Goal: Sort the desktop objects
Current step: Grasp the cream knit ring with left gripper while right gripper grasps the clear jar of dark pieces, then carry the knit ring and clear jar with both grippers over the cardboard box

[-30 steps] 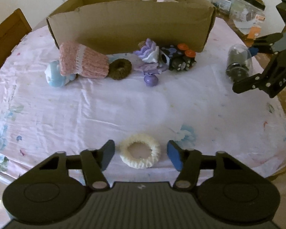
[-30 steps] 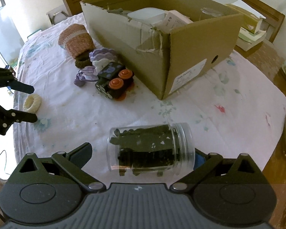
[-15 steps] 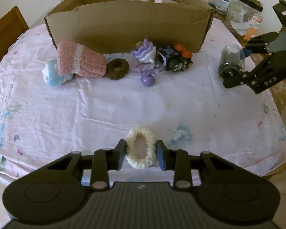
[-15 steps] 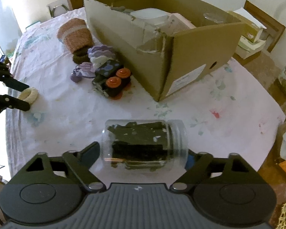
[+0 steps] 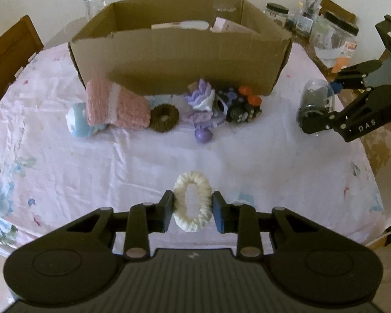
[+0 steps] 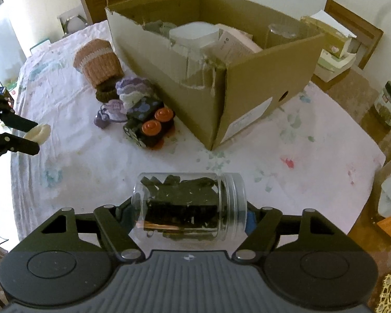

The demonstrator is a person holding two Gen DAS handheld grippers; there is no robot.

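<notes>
A white knitted scrunchie (image 5: 203, 208) is squeezed into a narrow oval between the pads of my left gripper (image 5: 193, 208), just above the flowered tablecloth near the front edge. The scrunchie (image 6: 41, 132) and my left gripper (image 6: 36, 135) also show at the right wrist view's left edge. A clear plastic jar (image 6: 187, 206) with dark contents lies sideways in my right gripper (image 6: 186, 212). Its jaws are closing and its pads touch the jar's base and lid. In the left wrist view the jar (image 5: 315, 104) and right gripper (image 5: 322, 107) are at the far right.
An open cardboard box (image 5: 182, 60) with items inside stands at the back. In front lie a pink knitted piece (image 5: 114, 104), a light blue object (image 5: 78, 121), a brown scrunchie (image 5: 164, 117), purple knits (image 5: 200, 101) and a black toy with orange wheels (image 5: 243, 107). Jars (image 5: 333, 39) stand back right.
My left gripper went from open around the white scrunchie to shut on it, squeezing it narrow. The right gripper's jaws came in from wide open onto the jar's ends.
</notes>
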